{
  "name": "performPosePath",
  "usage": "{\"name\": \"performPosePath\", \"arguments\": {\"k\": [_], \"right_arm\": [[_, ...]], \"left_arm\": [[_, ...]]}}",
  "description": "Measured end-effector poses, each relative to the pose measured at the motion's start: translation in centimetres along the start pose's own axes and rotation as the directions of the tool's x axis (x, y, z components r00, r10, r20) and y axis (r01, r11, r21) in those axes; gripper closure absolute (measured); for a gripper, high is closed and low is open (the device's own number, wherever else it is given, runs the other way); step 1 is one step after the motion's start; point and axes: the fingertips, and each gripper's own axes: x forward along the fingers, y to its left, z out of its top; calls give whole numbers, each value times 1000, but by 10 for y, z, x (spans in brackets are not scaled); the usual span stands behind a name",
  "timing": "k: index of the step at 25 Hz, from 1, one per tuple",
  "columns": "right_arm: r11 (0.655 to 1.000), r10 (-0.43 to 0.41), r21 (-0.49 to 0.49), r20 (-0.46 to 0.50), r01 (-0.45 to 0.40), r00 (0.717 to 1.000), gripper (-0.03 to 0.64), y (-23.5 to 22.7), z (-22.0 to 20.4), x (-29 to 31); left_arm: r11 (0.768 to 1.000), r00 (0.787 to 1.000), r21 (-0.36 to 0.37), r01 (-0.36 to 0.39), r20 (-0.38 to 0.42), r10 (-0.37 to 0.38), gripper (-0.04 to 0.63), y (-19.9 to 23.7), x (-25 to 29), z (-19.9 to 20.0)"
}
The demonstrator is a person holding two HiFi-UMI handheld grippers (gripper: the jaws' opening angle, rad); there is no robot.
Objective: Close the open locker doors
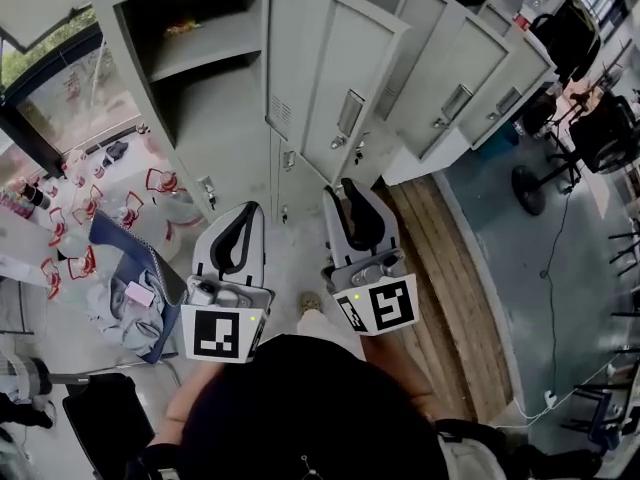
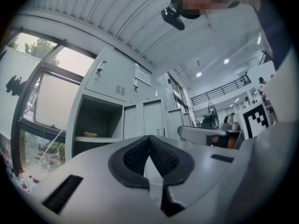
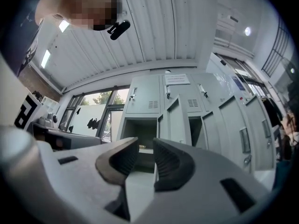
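Grey lockers (image 1: pixel 225 108), doors (image 1: pixel 345 68) open, ahead; left tool (image 2: pixel 149 139) together, right tool (image 3: pixel 145 143) apart.

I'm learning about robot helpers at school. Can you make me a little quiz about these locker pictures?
1. True or false: the right gripper is holding a locker door.
2. Pick one: the fingers of the left gripper are A) shut together, B) wide apart.
3. Fill in: the locker with the shelf inside stands ____.
Key: 1 false; 2 A; 3 open.
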Motion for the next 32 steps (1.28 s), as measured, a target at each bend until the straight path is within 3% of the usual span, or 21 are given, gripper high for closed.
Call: {"name": "performPosePath", "arguments": {"k": [11, 18, 24, 32], "right_arm": [[988, 151, 42, -15, -150, 988, 523, -80, -25, 32], [949, 289, 142, -25, -283, 957, 506, -114, -46, 44], [912, 380, 176, -31, -369, 924, 506, -118, -59, 55], [882, 438, 205, -23, -425, 898, 505, -116, -65, 62]], "left_arm": [[992, 991, -3, -129, 20, 129, 592, -19, 76, -16], [984, 984, 10, -180, 12, 179, 592, -34, 102, -23], [975, 975, 23, -221, -19, 222, 592, -31, 106, -29], [972, 972, 24, -232, -27, 233, 592, -17, 111, -30]]}}
